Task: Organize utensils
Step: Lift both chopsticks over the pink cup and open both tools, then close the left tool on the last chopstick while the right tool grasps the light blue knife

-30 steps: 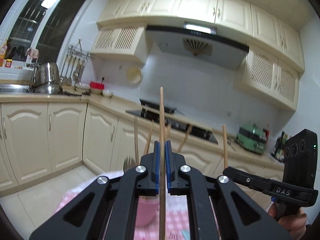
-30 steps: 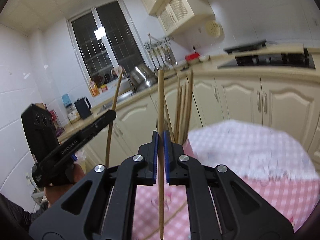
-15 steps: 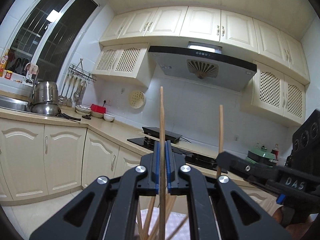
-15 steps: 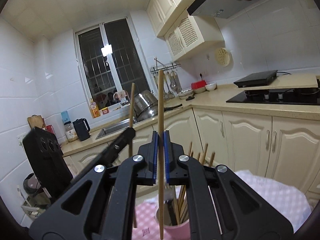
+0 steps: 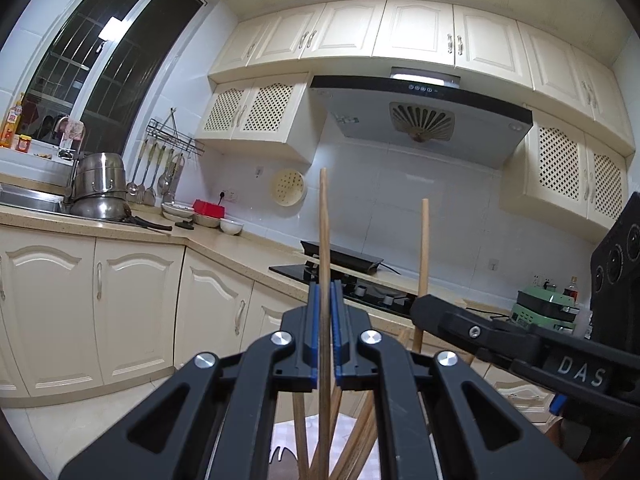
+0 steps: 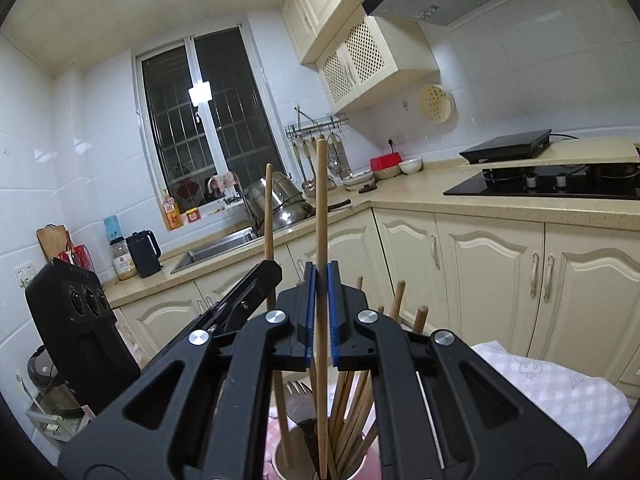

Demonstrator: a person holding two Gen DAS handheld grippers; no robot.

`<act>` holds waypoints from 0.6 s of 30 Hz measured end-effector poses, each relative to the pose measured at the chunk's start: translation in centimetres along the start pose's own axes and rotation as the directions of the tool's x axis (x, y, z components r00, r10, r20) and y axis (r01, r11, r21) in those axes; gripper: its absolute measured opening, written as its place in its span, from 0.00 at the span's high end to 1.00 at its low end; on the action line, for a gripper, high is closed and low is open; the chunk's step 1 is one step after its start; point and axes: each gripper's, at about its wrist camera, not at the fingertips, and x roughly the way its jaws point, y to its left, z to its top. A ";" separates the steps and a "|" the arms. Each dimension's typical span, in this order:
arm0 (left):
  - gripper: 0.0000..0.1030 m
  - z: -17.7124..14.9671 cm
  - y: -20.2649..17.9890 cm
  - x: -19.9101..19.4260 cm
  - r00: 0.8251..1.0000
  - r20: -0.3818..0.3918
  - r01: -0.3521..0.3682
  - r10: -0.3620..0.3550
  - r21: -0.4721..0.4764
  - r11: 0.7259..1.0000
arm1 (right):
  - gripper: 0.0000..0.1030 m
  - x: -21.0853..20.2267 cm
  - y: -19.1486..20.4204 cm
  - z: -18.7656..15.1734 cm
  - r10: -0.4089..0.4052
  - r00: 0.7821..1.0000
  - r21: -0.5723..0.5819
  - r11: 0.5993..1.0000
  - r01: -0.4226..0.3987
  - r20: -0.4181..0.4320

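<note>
Right wrist view: both grippers (image 6: pixel 321 312) (image 5: pixel 325 328) clamp 1 chopstick (image 6: pixel 321 208) each; below them, crowded cup (image 6: pixel 280 456) could deflect tips.

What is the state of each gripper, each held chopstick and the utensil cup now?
left gripper: shut on a chopstick.
left chopstick: upright, clamped.
right gripper: shut on a chopstick.
right chopstick: upright, clamped, lower end down in the cup.
utensil cup: upright, holds chopsticks and a fork.

A home kitchen: cream cabinets (image 5: pixel 416 32), range hood (image 5: pixel 420 120), gas hob (image 6: pixel 560 184), sink (image 6: pixel 216 248), hanging ladles (image 5: pixel 156 172).
</note>
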 end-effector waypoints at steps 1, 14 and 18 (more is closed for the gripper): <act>0.95 -0.2 0.0 0.0 1.000 -0.002 0.000 0.000 0.003 1.000 | 0.94 0.1 -0.1 -0.1 -0.001 1.000 0.001 1.000 0.001 -0.005; 0.52 -1.5 0.9 -2.2 0.996 -0.083 -0.010 0.013 0.040 0.999 | 0.16 -0.9 0.7 -1.2 -0.059 0.998 -0.020 0.998 0.059 -0.032; 0.23 -0.3 0.9 -5.1 0.998 -0.055 -0.041 0.044 0.055 0.998 | 0.15 -2.8 1.4 -0.4 -0.082 0.997 -0.032 0.996 0.082 0.005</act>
